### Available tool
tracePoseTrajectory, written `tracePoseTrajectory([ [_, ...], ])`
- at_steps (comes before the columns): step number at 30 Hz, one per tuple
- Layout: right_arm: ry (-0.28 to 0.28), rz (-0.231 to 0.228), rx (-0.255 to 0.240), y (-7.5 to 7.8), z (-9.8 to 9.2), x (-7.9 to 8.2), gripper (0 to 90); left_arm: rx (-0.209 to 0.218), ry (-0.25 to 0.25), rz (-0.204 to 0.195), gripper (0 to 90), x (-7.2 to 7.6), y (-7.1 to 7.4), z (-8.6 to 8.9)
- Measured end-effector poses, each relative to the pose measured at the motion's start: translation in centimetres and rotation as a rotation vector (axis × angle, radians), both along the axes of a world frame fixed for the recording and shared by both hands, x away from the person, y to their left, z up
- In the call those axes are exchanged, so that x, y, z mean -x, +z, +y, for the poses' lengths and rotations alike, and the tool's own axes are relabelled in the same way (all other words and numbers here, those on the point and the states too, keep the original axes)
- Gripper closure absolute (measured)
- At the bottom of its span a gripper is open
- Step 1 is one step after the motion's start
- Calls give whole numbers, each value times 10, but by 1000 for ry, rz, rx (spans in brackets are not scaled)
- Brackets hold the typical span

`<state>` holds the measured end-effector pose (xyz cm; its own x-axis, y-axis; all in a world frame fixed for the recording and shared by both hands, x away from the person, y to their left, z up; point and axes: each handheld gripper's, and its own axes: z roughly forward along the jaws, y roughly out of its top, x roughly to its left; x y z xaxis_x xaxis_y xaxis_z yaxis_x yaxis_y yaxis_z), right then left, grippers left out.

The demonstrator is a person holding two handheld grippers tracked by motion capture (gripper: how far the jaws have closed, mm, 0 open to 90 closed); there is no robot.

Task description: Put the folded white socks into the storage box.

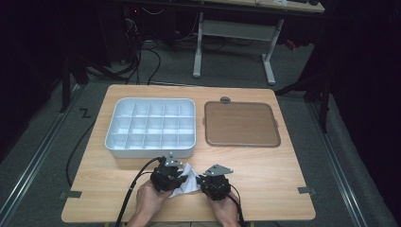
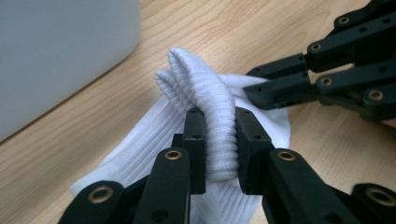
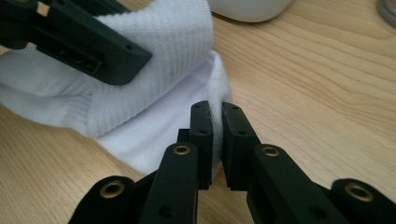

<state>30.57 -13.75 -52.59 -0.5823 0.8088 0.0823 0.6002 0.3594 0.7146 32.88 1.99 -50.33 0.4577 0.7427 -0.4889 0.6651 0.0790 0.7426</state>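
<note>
Folding: sock (image 1: 185,182) was bunched, unfinished.
Left gripper (image 2: 219,140): pinched its cuff.
Right gripper (image 3: 217,135): pinched its edge.
Tray (image 1: 111,132): unfilled.

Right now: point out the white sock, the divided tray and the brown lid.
white sock (image 2: 219,126), left gripper view, ribbed fold between the tongs.
divided tray (image 1: 109,135), high view, left rim.
brown lid (image 1: 240,124), high view, middle of its flat top.
</note>
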Motion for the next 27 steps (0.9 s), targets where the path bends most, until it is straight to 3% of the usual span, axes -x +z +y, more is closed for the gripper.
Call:
tracePoseTrajectory([
  [6, 11, -6, 4, 0, 10, -2, 843, -27, 8, -7, 767, 0, -3, 4],
  [16, -1, -10, 13, -2, 6, -5, 833, -69, -16, -16, 763, 2, -10, -5],
  [20, 0, -12, 17, -2, 5, -6, 832, -92, -31, -42, 772, 5, -14, -8],
  [24, -6, -14, 22, -2, 6, -6, 806, -60, -25, -38, 735, 3, -12, -5],
  [27, -10, -22, 33, 0, 6, -6, 767, -20, -23, -32, 643, 4, -8, -2],
])
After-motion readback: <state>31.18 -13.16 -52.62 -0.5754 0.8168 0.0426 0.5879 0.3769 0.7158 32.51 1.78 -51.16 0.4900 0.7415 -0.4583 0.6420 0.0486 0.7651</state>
